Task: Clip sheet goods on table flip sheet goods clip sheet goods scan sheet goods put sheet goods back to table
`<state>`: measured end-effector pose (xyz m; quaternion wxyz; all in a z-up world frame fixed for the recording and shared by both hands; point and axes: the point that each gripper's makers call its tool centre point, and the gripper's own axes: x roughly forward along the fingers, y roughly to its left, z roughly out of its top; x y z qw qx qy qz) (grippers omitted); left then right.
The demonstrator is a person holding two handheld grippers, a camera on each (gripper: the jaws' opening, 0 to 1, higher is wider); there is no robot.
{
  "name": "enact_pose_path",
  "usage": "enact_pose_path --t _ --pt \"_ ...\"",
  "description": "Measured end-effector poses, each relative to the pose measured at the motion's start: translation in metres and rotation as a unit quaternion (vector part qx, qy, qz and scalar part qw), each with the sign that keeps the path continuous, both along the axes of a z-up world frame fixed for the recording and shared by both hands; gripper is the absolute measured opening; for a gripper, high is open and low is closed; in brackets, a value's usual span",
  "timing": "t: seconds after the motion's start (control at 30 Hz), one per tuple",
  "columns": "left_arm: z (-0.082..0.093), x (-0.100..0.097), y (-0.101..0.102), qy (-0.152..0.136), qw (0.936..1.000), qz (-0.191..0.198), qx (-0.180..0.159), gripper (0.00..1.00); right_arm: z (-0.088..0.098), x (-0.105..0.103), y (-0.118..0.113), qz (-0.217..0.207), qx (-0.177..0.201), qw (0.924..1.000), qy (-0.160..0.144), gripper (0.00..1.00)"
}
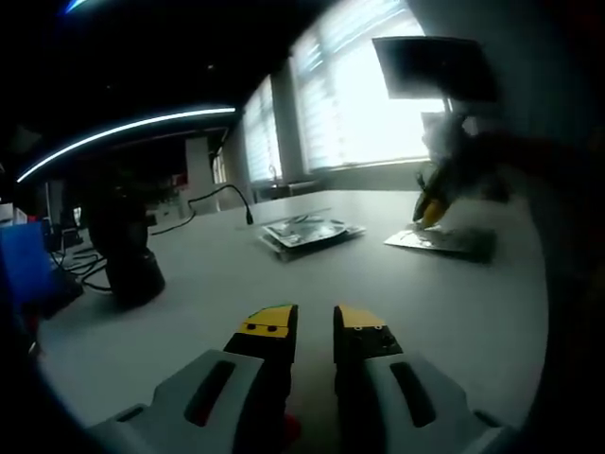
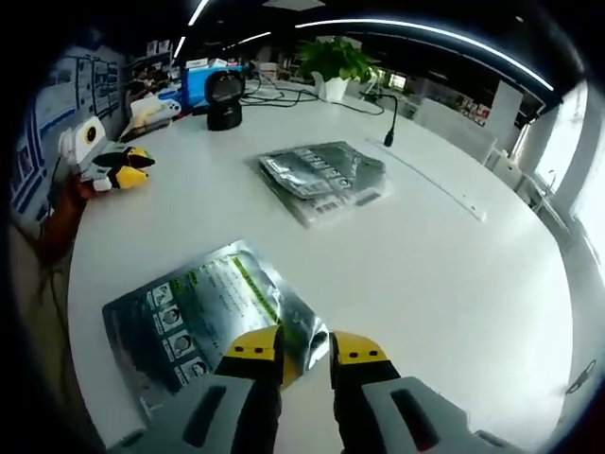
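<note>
Yellow-tipped jaws of the right gripper (image 2: 304,348) at the bottom centre of the right gripper view, parted by a narrow gap, tips at the near corner of a silver foil sheet packet (image 2: 203,317) lying flat on the white table (image 2: 454,274); cannot tell whether the corner sits between the tips or just beneath them. Green print and small pictures across the packet's face, lower left of frame. Further up, centre frame, a stack of similar foil packets (image 2: 323,177), well apart from the first. Upper left: the left gripper (image 2: 128,170), yellow tips pointing right, held low over the table edge. Black scanner (image 2: 225,99) at upper left, potted plant (image 2: 336,64) at top centre, gooseneck microphone (image 2: 388,118) just right of it. Left gripper view, bottom centre: own jaws (image 1: 314,326) slightly apart, gripping nothing, above bare tabletop. Stack of packets (image 1: 308,232) mid-frame; single packet (image 1: 442,240) at right with the right gripper's yellow tip (image 1: 430,210) touching or just above it. Dark scanner (image 1: 128,255) at left, bright blinds (image 1: 359,95) behind.
</note>
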<state>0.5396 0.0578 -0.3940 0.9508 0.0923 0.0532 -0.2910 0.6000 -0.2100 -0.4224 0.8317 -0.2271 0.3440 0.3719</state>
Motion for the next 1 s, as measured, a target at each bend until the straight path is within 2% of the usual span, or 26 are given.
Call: enact_pose_path --t 0.1,0.3,0.57,1.0 --pt "0.0004 0.0003 0.0004 0.000 1.0000 0.001 -0.002 0.08 0.0006 0.0068 -0.0045 -0.005 0.003 1.0000 0.008 0.20" --pt "0.0000 0.0011 0.0008 0.001 1.0000 0.003 -0.001 0.08 -0.0023 0.0050 -0.0045 -0.011 0.021 0.9993 0.029 0.21" --pt "0.0003 0.0020 0.0012 0.002 1.0000 0.004 -0.001 0.08 -0.0034 0.0065 -0.0044 -0.004 0.031 0.9990 0.033 0.22" --pt "0.0001 0.0018 0.0016 0.003 1.0000 0.004 -0.002 0.08 -0.0034 0.0039 -0.0016 0.002 0.029 0.9993 0.023 0.13"
